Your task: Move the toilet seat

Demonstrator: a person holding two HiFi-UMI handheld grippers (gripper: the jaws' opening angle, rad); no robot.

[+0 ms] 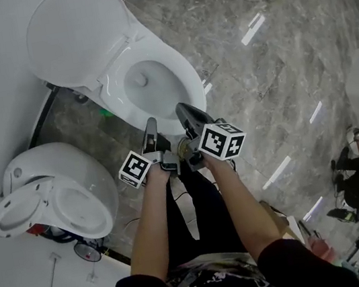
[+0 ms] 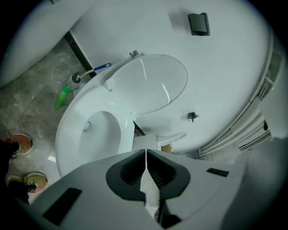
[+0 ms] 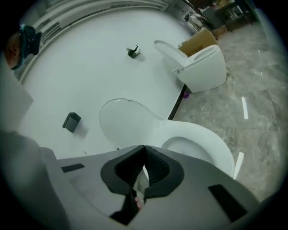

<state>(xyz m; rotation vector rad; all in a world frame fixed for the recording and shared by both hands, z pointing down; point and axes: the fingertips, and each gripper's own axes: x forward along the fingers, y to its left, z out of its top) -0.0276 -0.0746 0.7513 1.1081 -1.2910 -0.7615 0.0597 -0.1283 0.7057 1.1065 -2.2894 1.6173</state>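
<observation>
Grey marble floor (image 1: 257, 78) surrounds the toilet (image 1: 111, 82). At its front rim my left hand-held gripper (image 1: 150, 122) hovers, jaws together and empty, and so does the right hand-held gripper (image 1: 181, 109) beside it. The toilet seat (image 1: 185, 77) appears down, lid (image 1: 76, 37) raised. I judge this is the approach; next, I open the jaws and grip the seat's edge.

The glossy white ceramic toilet (image 1: 179, 81) stands on a grey, pale-veined marble floor (image 1: 258, 85). The grey left gripper (image 1: 150, 125) and right gripper (image 1: 183, 109) bear black-and-white square-patterned cubes and have charcoal fingers (image 2: 128, 173). A bright green bottle (image 2: 62, 97) lies on the floor.
</observation>
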